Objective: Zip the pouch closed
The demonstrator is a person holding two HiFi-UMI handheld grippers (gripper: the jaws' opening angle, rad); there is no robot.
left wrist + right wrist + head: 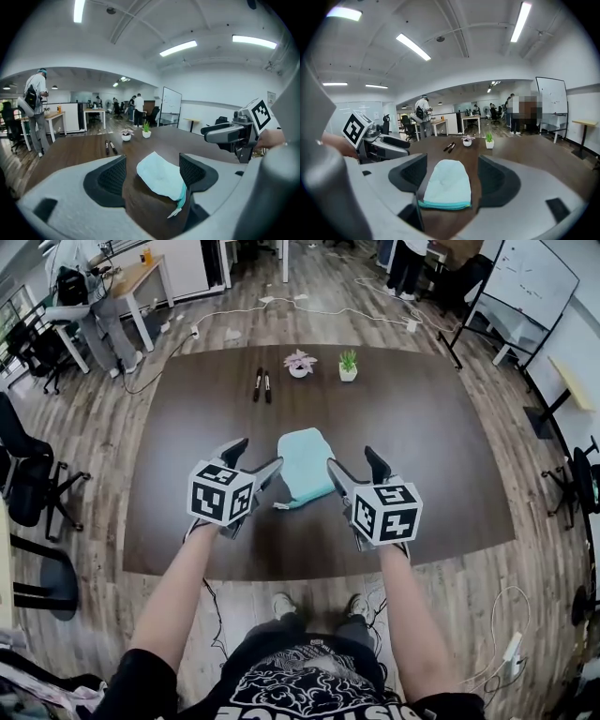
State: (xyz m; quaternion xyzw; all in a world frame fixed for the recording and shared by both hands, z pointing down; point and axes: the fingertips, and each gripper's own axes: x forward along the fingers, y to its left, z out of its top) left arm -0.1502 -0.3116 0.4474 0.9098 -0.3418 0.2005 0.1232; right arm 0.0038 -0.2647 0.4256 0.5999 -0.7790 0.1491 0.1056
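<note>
Wide bare surface (pixel 441 446) lies on both sides of the pouch (pixel 306 468), and nothing blocks a sideways pass out there. The left gripper (pixel 257 455) hangs just left of the pouch's near end and the right gripper (pixel 352 459) just right of it. Both have jaws apart with nothing in them, so only the pouch fills the gap between them. Its pull tab (pixel 281 506) pokes out toward the left gripper. Past the pouch comes a bare strip, then two markers (pixel 262 384), a flower pot (pixel 299 363) and a plant pot (pixel 348 365) near the far edge, well apart from the pouch.
</note>
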